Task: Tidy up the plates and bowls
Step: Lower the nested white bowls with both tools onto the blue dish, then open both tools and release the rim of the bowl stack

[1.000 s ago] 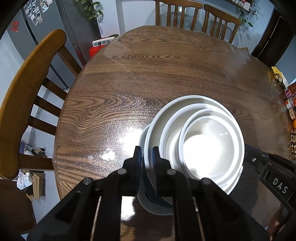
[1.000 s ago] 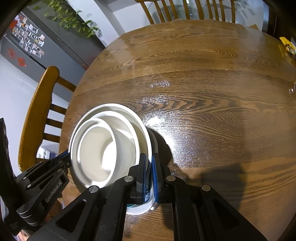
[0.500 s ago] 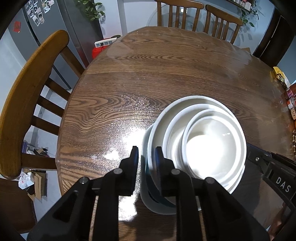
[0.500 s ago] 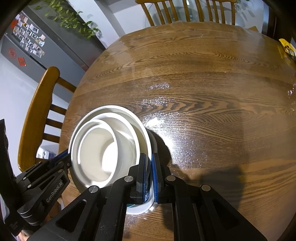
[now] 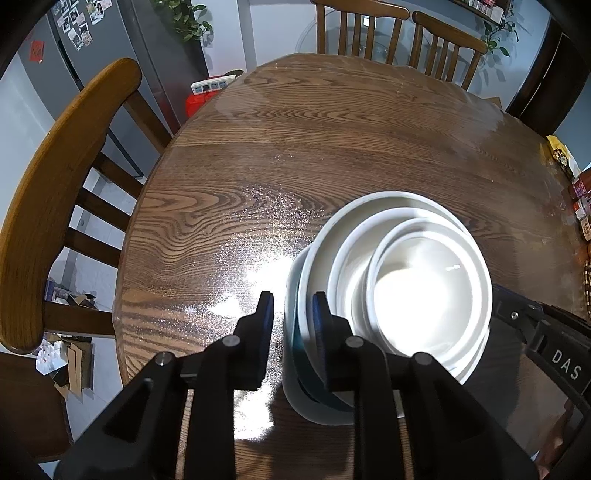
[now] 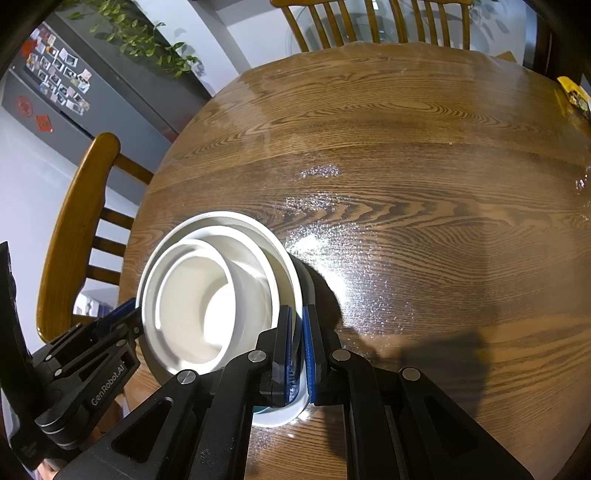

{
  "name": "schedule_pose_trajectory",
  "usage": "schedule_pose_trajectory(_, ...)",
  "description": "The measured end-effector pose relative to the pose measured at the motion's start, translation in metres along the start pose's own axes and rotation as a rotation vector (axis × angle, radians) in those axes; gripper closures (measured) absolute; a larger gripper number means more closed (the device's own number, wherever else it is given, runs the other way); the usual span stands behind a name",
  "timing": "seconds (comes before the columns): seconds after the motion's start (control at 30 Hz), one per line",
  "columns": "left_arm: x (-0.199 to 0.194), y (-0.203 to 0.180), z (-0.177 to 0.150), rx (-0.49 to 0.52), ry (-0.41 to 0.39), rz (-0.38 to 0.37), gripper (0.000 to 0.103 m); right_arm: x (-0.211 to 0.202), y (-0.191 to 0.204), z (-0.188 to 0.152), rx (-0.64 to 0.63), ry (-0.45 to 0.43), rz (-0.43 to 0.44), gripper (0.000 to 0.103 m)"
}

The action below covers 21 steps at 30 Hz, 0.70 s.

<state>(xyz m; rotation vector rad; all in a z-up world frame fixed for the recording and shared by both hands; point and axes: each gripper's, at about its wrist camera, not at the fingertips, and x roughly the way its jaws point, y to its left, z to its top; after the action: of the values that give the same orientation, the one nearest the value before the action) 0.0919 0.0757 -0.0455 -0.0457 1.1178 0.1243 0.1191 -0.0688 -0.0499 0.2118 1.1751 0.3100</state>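
A stack of white bowls [image 5: 424, 288] nested inside each other sits on a pale plate [image 5: 295, 387] on the round wooden table [image 5: 295, 147]. My left gripper [image 5: 291, 314] is open, its fingers straddling the stack's left rim without clamping it. My right gripper [image 6: 297, 325] is shut on the rim of the stack [image 6: 207, 295] at its right side. Each gripper shows at the edge of the other's view.
A wooden chair [image 5: 62, 177] stands at the table's left edge, and two more chairs [image 5: 399, 33] stand at the far side. A grey fridge [image 6: 74, 85] with photos is behind. Small packets [image 5: 561, 155] lie at the table's right edge.
My left gripper has opened, letting go of the stack's rim, and has drawn back a little. My right gripper stays clamped on the rim; the stack has barely moved.
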Motion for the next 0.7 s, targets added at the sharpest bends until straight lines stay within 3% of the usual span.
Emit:
schedule_pose_trajectory(0.13, -0.009, 0.001, 0.004, 0.002, -0.036, 0.003, 0.082, -0.002, 0.002, 0.000, -0.008, -0.004, -0.002, 0.093)
schedule_pose_trajectory(0.2, -0.012, 0.001, 0.005, -0.002, -0.046, -0.015, 0.062, -0.002, 0.001, 0.000, -0.004, -0.005, 0.003, 0.093)
schedule_pose_trajectory(0.23, -0.013, 0.001, 0.005, -0.003, -0.053, -0.014, 0.061, -0.002, 0.001, 0.000, -0.003, -0.006, 0.006, 0.093)
schedule_pose_trajectory(0.7, -0.014, 0.001, 0.004, 0.000, -0.063, -0.014, 0.061, -0.005, 0.001, -0.002, 0.000, -0.008, 0.011, 0.093)
